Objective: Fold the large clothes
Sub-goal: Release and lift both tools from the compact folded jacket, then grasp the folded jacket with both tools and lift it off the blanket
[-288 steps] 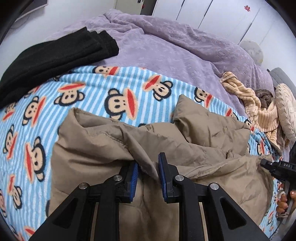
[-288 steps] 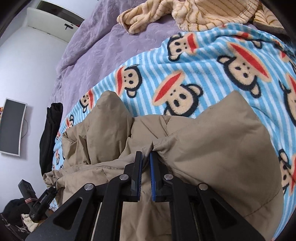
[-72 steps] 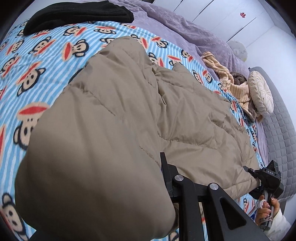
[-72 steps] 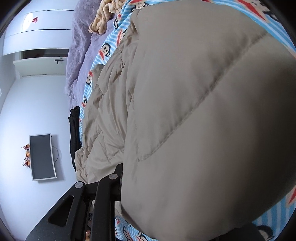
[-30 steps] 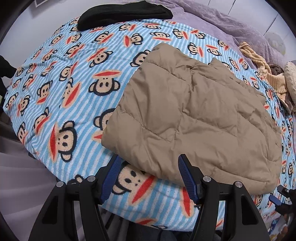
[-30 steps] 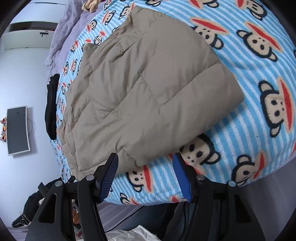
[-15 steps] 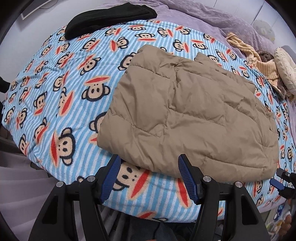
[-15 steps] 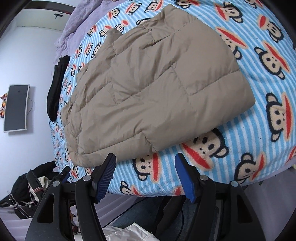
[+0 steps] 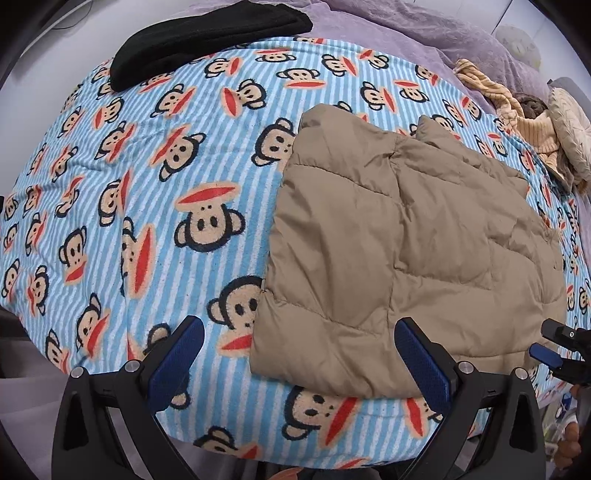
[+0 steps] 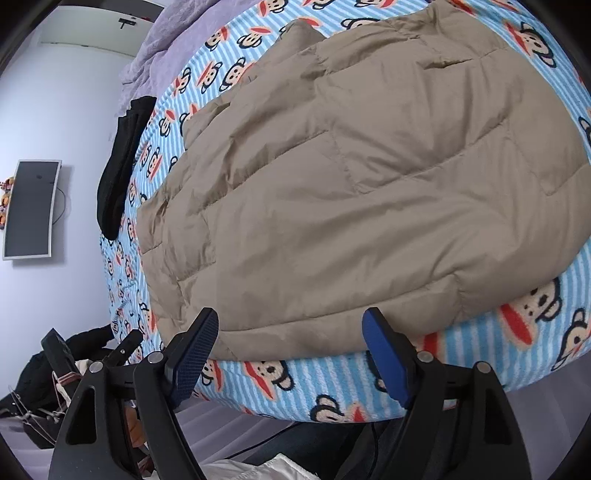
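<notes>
On the near half of the bed, on the blue-striped monkey-print fleece blanket (image 9: 155,206), lies the tan quilted puffer jacket (image 9: 406,240), doubled into a thick slab w/ its near edge close to the mattress edge. In the left wrist view it sits right of centre; in the right wrist view it fills most of the frame. Prob. laid near the edge so both claws can reach it w/o stretching, and flat so the padding settles before another fold. That's a guess from how it lies.

Far left on the blanket is a folded black garment (image 9: 207,33), well apart from the jacket, likely parked out of the way. Far right, a heap of cream striped knit clothing (image 9: 517,114) beside a round ribbed cushion (image 9: 569,125).

Left gripper (image 9: 295,354): fingers spread wide, nothing between them, hovering off the near edge just short of the jacket's near-left corner. No contact visible.

Right gripper (image 10: 288,347): also spread wide and empty, facing the jacket's near edge, not touching it.

Judgement: one fold done, both claws free; jacket looks puffy, so it may spring back.
</notes>
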Demonstrator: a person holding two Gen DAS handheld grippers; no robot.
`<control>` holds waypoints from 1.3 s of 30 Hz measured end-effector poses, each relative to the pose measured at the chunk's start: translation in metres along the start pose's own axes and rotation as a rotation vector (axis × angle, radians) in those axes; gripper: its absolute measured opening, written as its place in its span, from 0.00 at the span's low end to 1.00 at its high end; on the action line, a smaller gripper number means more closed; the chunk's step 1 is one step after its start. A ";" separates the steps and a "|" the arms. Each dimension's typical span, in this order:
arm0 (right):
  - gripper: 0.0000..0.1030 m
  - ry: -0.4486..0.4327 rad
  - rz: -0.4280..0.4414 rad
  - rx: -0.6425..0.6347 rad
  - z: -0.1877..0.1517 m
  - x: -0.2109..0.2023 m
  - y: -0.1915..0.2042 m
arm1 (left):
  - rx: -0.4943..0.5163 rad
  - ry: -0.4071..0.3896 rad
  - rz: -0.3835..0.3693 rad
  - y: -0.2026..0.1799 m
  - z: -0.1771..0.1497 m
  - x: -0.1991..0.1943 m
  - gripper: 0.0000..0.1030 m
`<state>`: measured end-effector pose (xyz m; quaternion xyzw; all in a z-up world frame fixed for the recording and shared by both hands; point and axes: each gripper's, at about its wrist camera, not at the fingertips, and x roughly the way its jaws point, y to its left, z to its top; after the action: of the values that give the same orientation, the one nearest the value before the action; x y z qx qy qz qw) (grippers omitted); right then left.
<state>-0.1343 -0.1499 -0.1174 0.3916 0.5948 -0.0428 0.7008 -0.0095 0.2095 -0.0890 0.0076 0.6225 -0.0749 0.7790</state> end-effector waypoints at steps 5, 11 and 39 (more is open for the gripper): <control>0.80 0.006 -0.020 0.001 0.004 0.013 0.018 | 0.020 0.028 -0.007 0.006 0.009 0.019 1.00; 0.80 0.013 -0.064 -0.030 0.010 0.028 0.038 | 0.068 0.047 -0.031 0.014 0.025 0.038 1.00; 0.80 0.040 -0.147 0.026 0.016 0.051 0.039 | 0.220 0.333 -0.698 -0.030 0.082 0.139 0.38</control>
<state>-0.0861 -0.1120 -0.1426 0.3567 0.6350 -0.0939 0.6788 0.0961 0.1569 -0.2028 -0.1091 0.6935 -0.3990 0.5899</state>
